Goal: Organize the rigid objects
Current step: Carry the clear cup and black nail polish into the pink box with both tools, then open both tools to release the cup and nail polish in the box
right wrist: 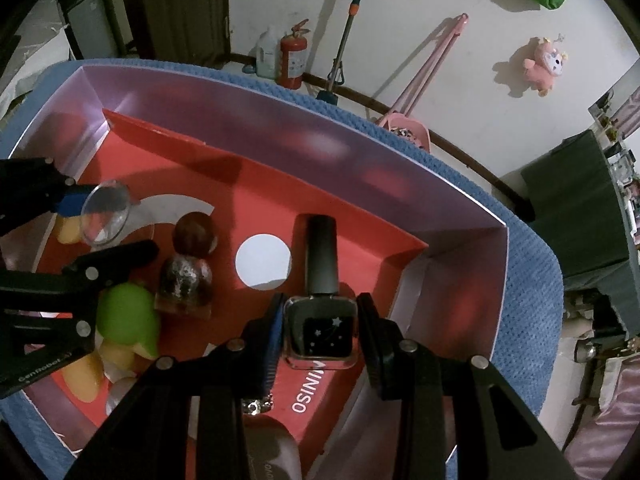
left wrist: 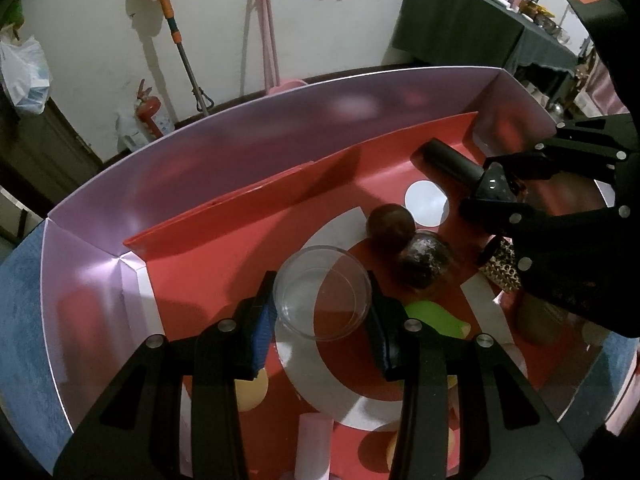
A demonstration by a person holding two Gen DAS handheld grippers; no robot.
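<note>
Placement is looking like the step underway: the left gripper [left wrist: 322, 312] is clasping a clear round dish [left wrist: 322, 293] just in front of the brown ball [left wrist: 391, 222], while the right gripper [right wrist: 320, 334] is clenching a dark nail-polish bottle [right wrist: 320, 320] just right of that ball. Both are hanging over the red-floored box [right wrist: 472, 200], so next each needs lowering to a bare patch and letting go without knocking the 2 round pieces.

My left wrist camera looks steeply down along my fingers, close above the red box [left wrist: 224, 236], toward its far pale wall. My right wrist camera does the same from the box's [right wrist: 360, 216] other end. Both share the box's red floor, its white circle [left wrist: 426, 203] [right wrist: 263, 261], and the wall beyond.
</note>
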